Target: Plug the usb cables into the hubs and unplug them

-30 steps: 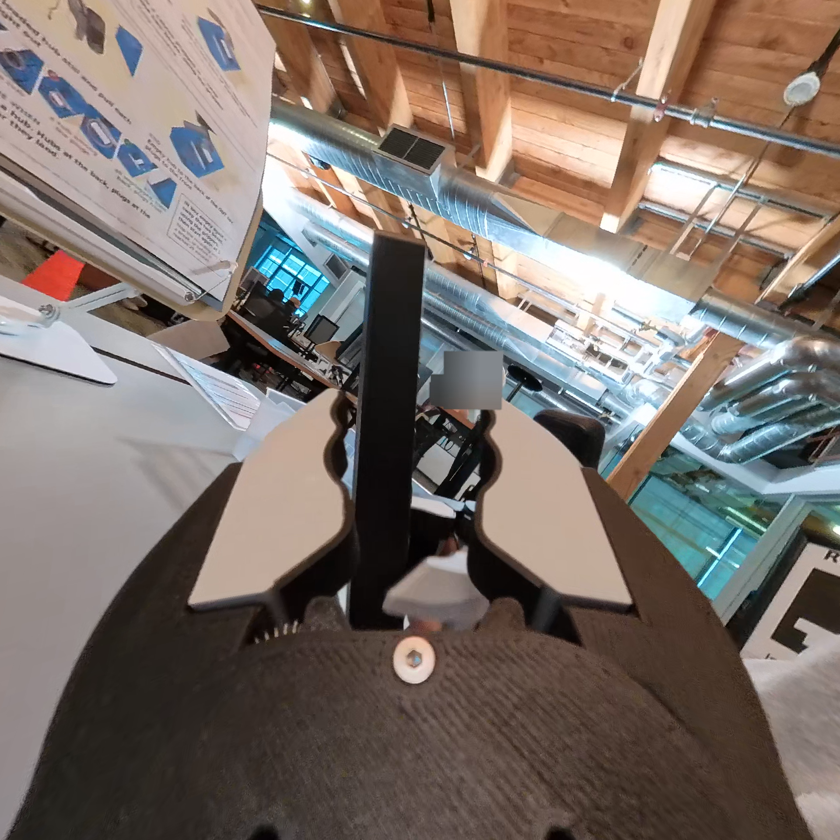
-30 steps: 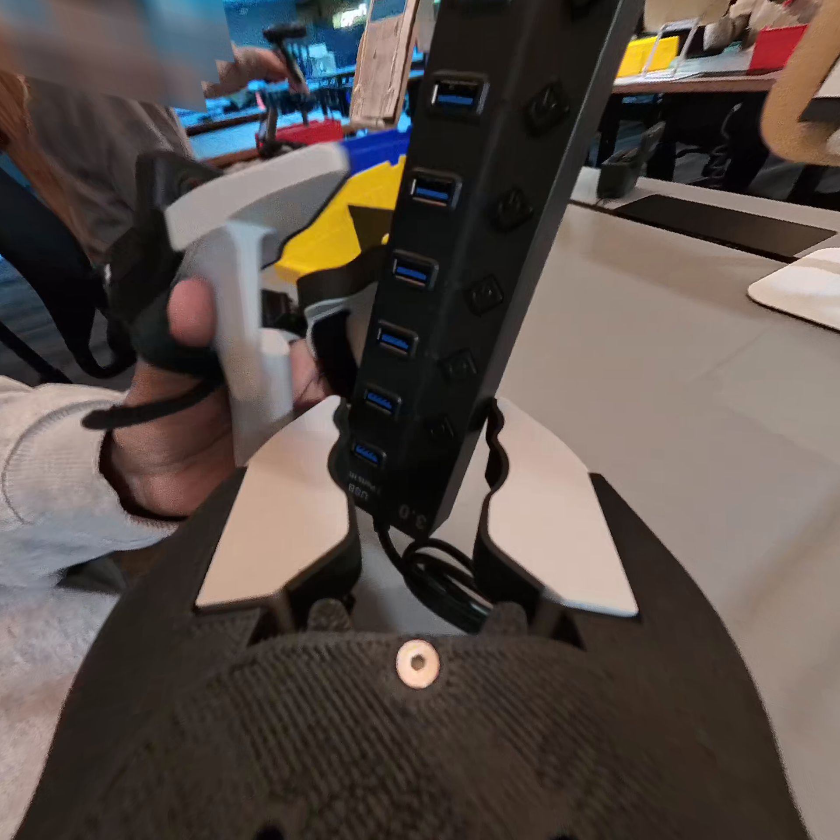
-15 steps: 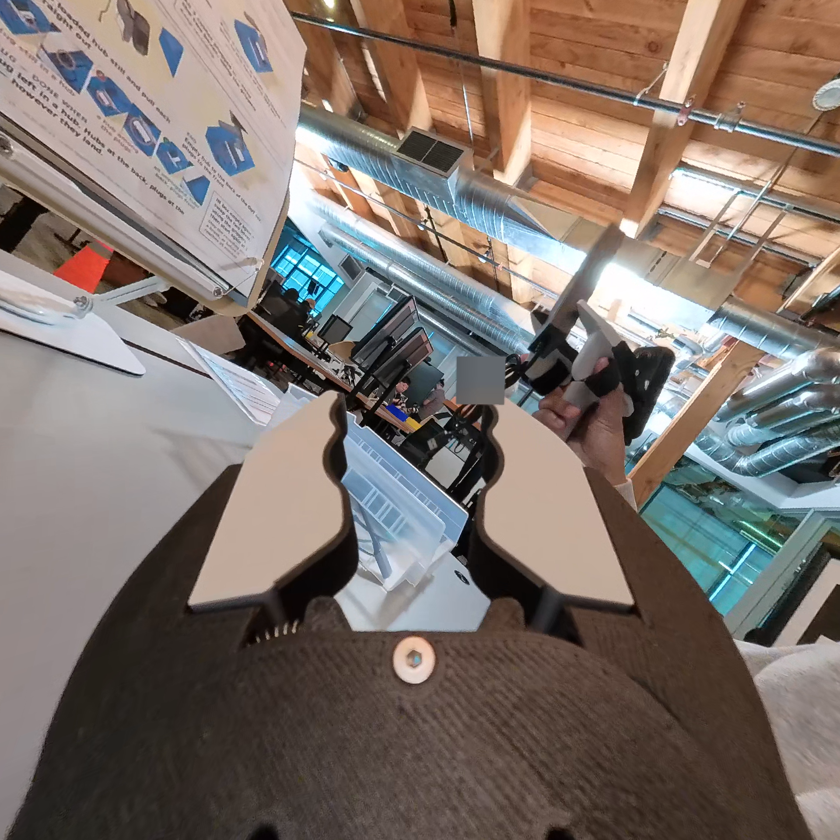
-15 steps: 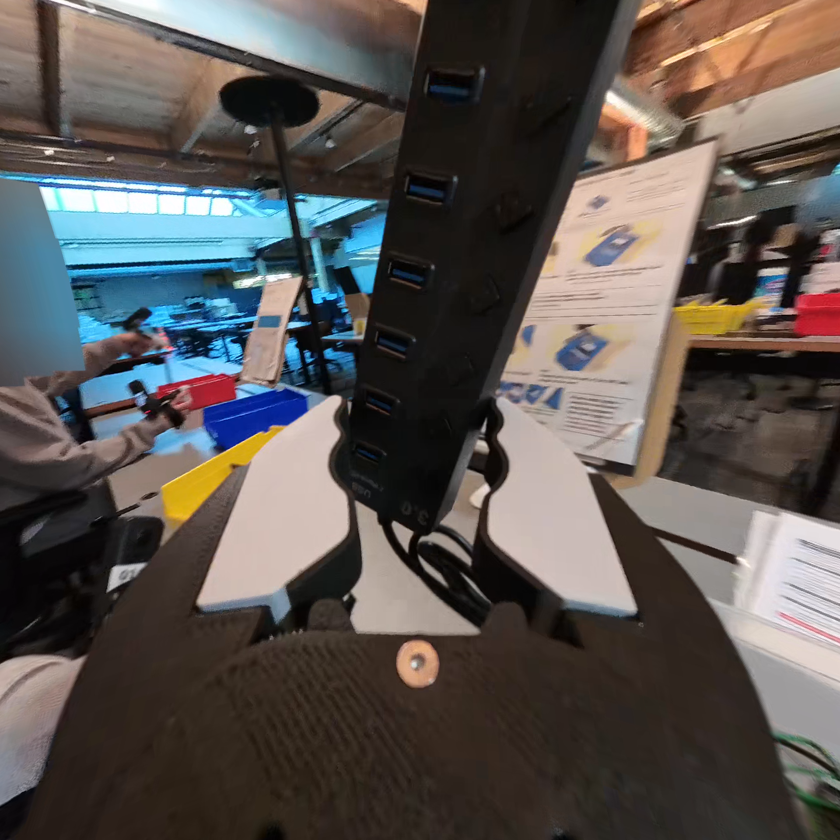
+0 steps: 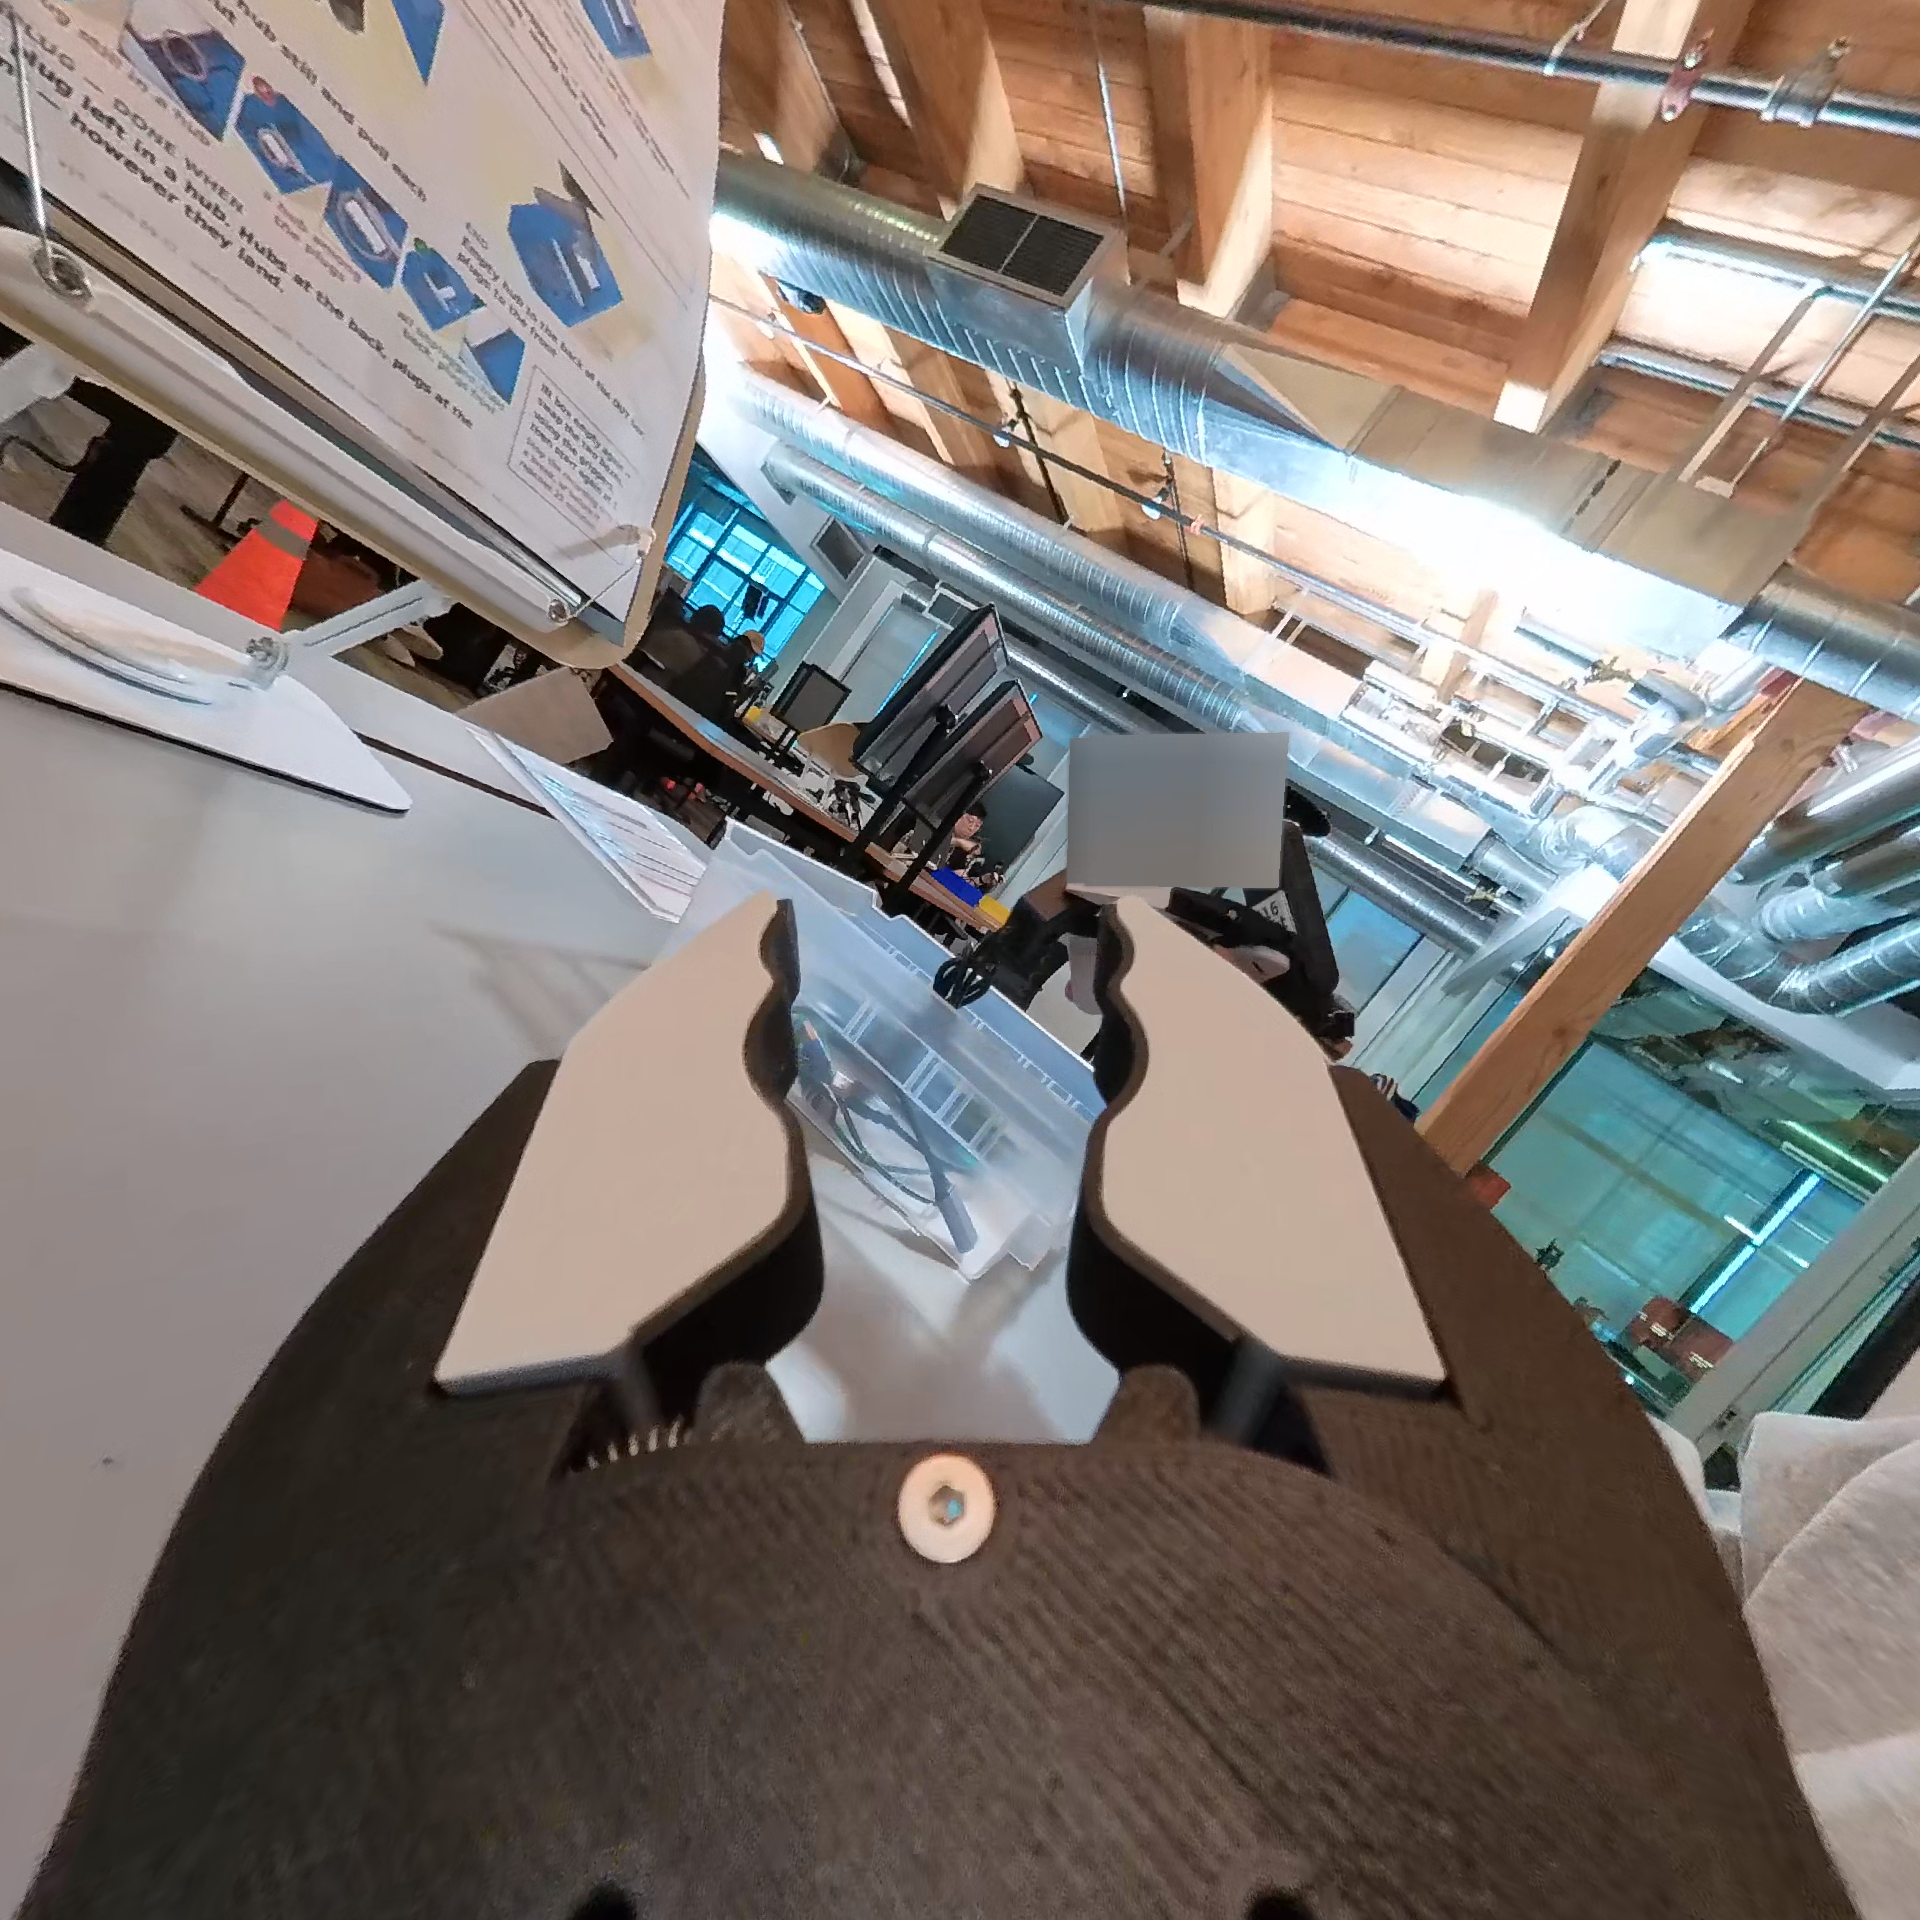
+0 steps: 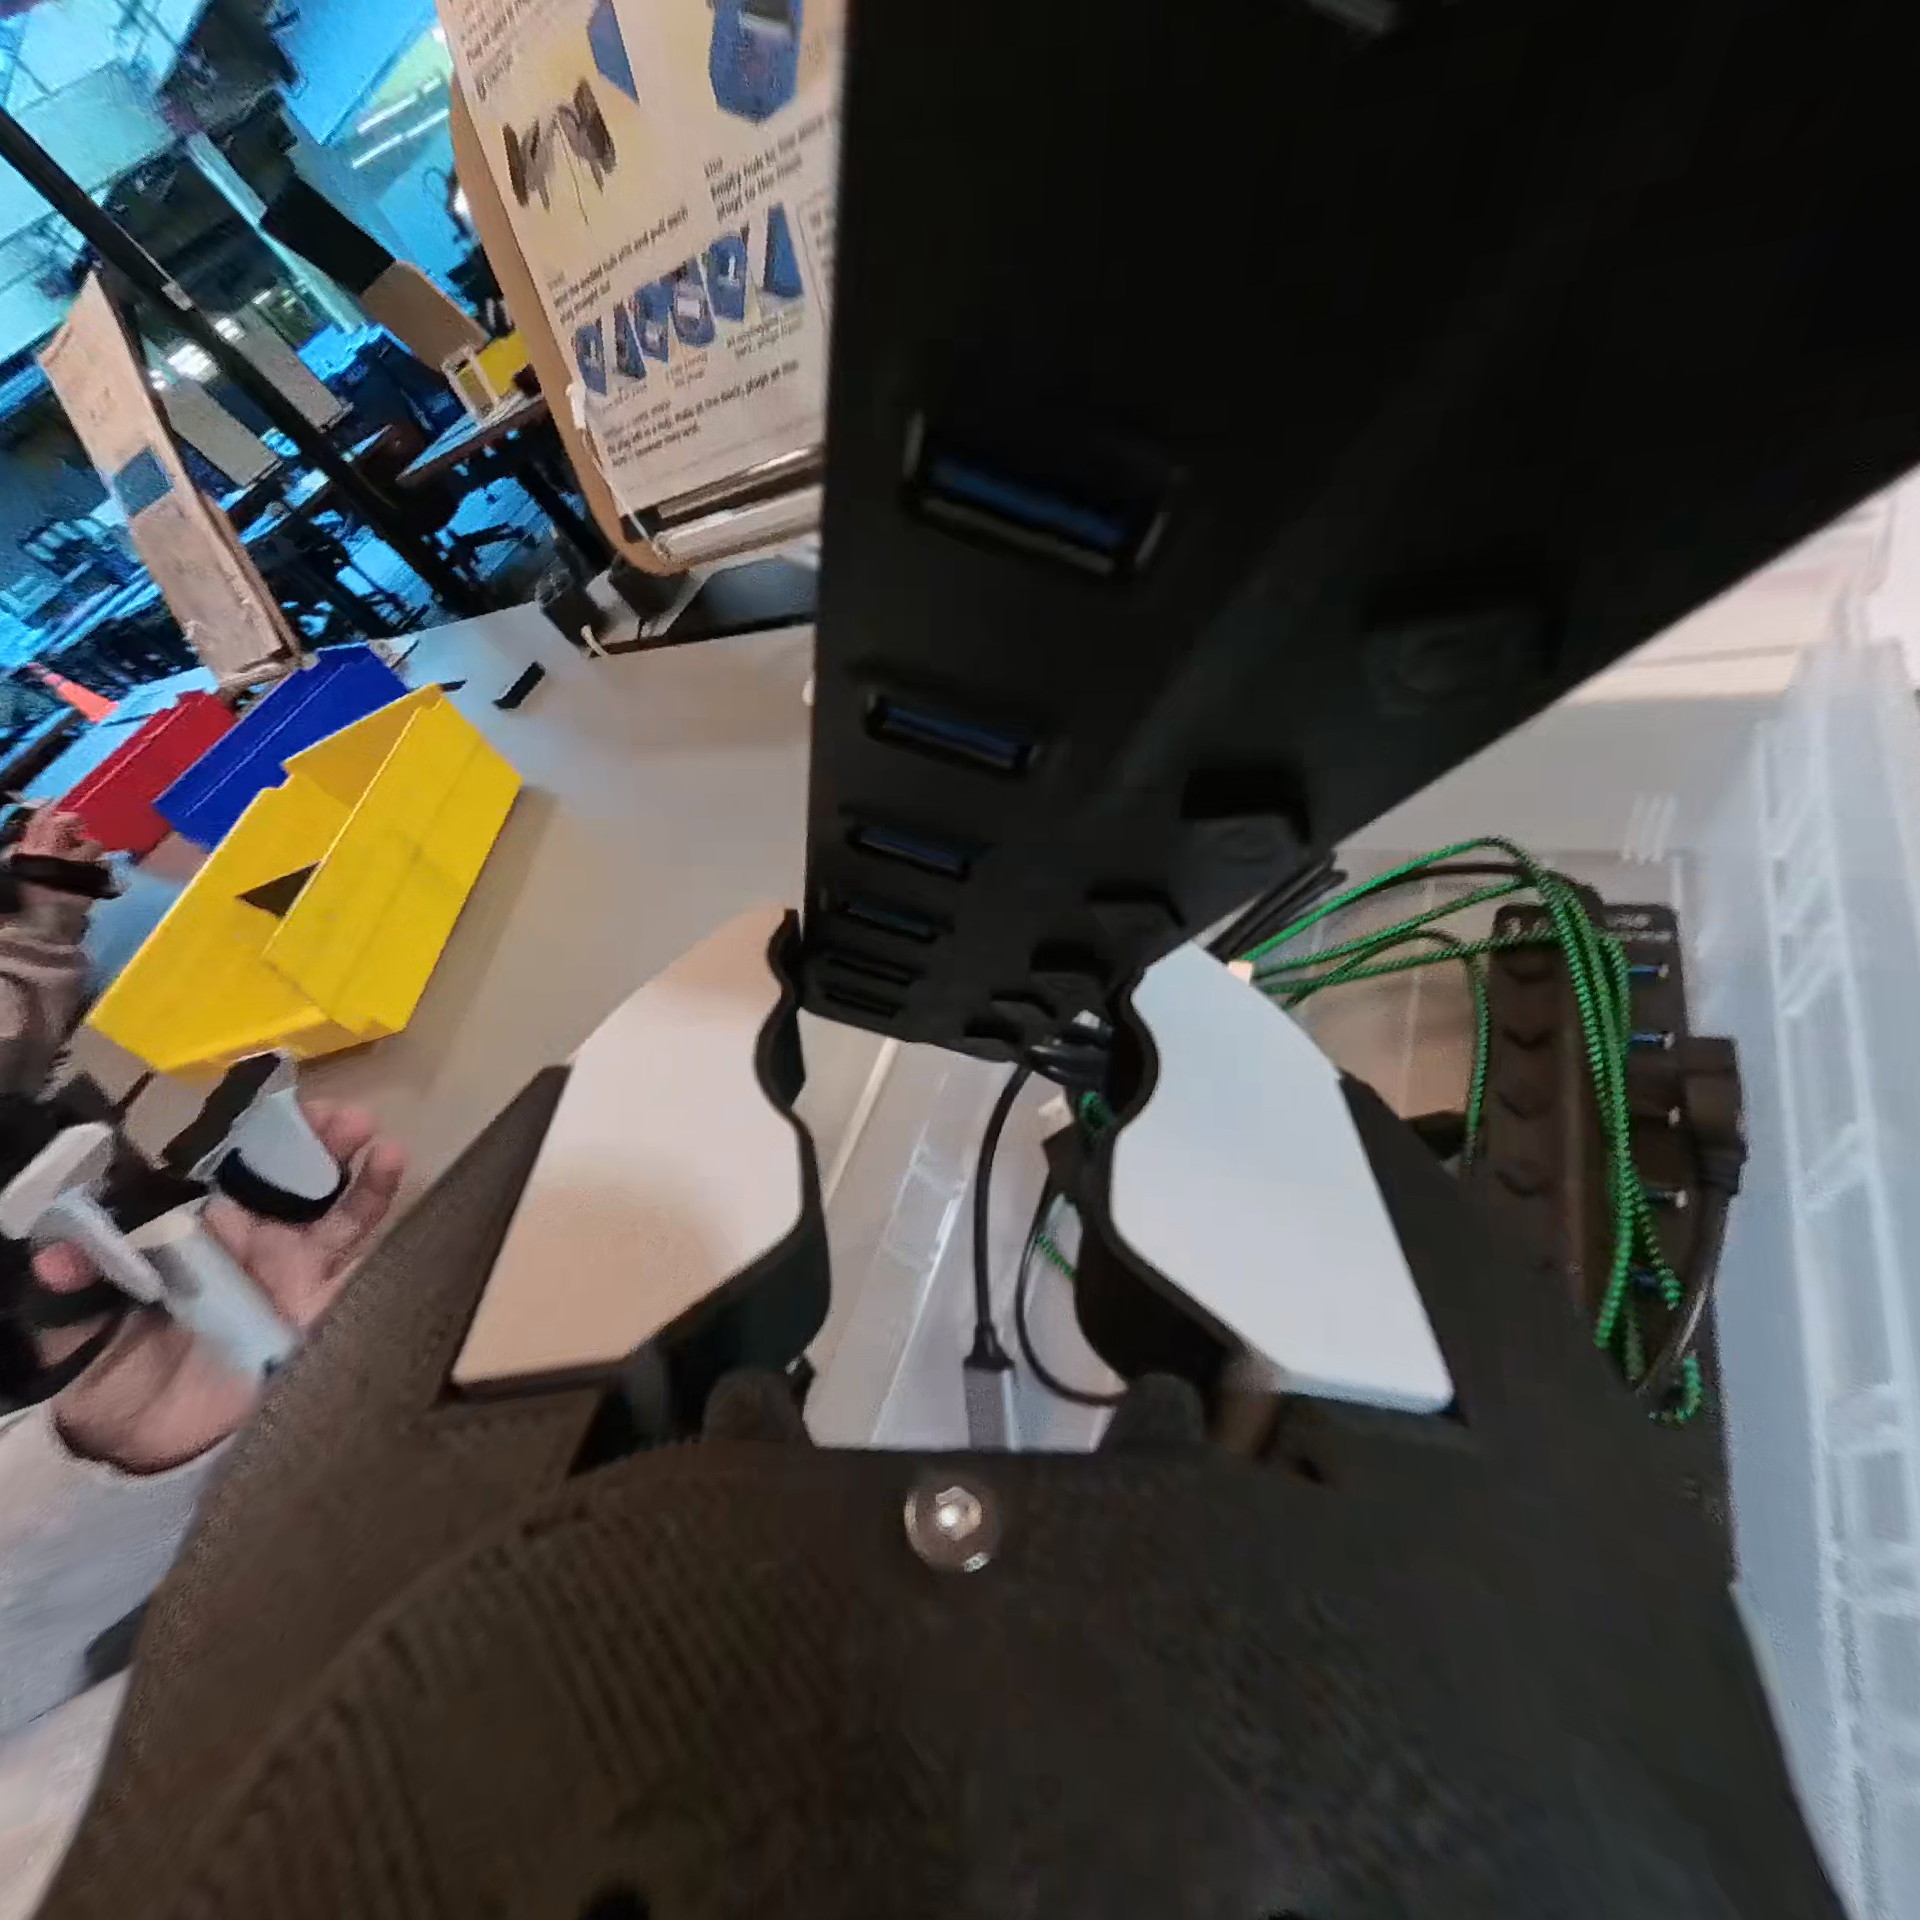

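Note:
My right gripper (image 6: 956, 987) is shut on the lower end of a long black USB hub (image 6: 1039, 623). The hub rises steeply toward the camera, with its row of blue ports facing left. Its own black cable (image 6: 987, 1195) hangs down between my fingers over a clear plastic bin (image 6: 1829, 935). In that bin lie another black hub (image 6: 1558, 1091) and green braided cables (image 6: 1455, 935). My left gripper (image 5: 948, 935) is open and empty, tilted up above the clear bin (image 5: 935, 1039), where a dark cable (image 5: 883, 1122) lies. It also shows, in a hand, in the right wrist view (image 6: 208, 1247).
Yellow (image 6: 312, 862), blue (image 6: 281, 727) and red (image 6: 145, 758) bins stand on the grey table (image 6: 644, 748) to the left. An instruction poster on a stand (image 5: 416, 260) rises at the table's back. People and desks are far behind. Tip to tip, the grippers are about 35 cm apart.
The hub no longer stands between my left fingers; the left gripper drew away empty. My right gripper carried the hub around and now holds it over the clear bin.

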